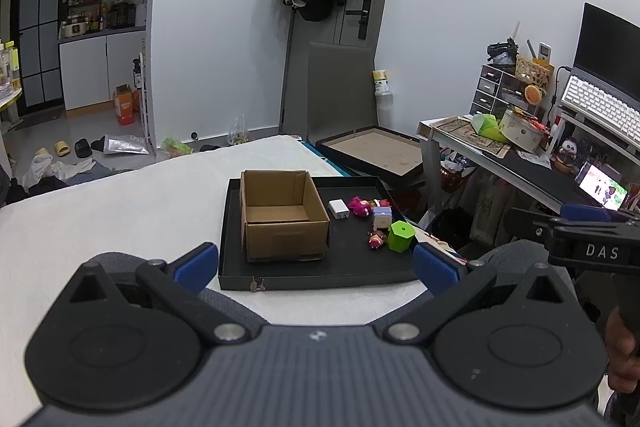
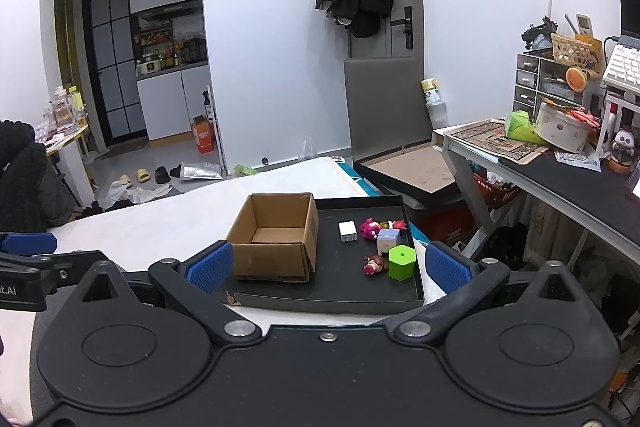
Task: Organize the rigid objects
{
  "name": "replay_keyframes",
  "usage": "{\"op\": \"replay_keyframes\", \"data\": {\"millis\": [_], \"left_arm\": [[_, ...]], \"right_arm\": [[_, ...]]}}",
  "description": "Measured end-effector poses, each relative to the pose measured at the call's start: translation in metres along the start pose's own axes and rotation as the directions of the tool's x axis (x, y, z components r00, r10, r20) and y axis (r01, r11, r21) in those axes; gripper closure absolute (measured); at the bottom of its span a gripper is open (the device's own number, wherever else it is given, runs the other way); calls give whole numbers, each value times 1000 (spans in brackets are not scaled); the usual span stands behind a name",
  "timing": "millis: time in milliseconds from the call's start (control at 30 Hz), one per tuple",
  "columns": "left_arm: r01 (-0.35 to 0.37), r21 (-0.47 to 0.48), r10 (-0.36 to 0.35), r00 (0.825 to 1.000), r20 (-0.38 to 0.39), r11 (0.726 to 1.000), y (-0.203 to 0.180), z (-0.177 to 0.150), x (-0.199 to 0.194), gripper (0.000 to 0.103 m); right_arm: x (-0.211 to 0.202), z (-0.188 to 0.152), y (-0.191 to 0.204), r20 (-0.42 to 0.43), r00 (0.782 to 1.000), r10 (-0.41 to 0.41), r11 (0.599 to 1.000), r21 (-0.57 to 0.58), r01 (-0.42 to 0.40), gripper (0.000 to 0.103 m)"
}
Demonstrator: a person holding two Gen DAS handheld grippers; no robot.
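Left gripper (image 1: 316, 267) and right gripper (image 2: 328, 265): both hovered short of the black tray (image 1: 320, 275), jaws spread wide, holding nothing. Tray contents: an empty cardboard box (image 1: 282, 215) at left. Loose beside it at right were a white charger (image 1: 339, 208), pink figurines (image 1: 360, 207), a pale cube (image 1: 382, 217) and a green hexagonal container (image 1: 401, 235).

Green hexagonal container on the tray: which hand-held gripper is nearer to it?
Right, narrowly. The right hand-held gripper is open short of the black tray, with the green hexagonal container just inside its right finger. The left hand-held gripper, also open, sits further left, facing the cardboard box.
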State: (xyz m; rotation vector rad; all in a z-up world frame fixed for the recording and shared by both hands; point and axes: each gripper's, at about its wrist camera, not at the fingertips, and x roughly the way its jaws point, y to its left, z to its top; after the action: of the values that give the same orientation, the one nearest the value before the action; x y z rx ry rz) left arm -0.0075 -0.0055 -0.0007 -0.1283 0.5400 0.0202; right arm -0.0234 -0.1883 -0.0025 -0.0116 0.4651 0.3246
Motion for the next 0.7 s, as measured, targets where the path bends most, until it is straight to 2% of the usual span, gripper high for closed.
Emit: {"op": "replay_keyframes", "data": {"millis": [400,700], "left_arm": [[-9,9,10,1000,-10,1000,2,1,1,0],[-9,-4,9,999,-35,1000,8,9,18,0]], "right_arm": [[3,-1,-1,-7,1000,0,1000,4,0,0],[18,-3,-12,-35,999,-8,999,33,9,0]]}}
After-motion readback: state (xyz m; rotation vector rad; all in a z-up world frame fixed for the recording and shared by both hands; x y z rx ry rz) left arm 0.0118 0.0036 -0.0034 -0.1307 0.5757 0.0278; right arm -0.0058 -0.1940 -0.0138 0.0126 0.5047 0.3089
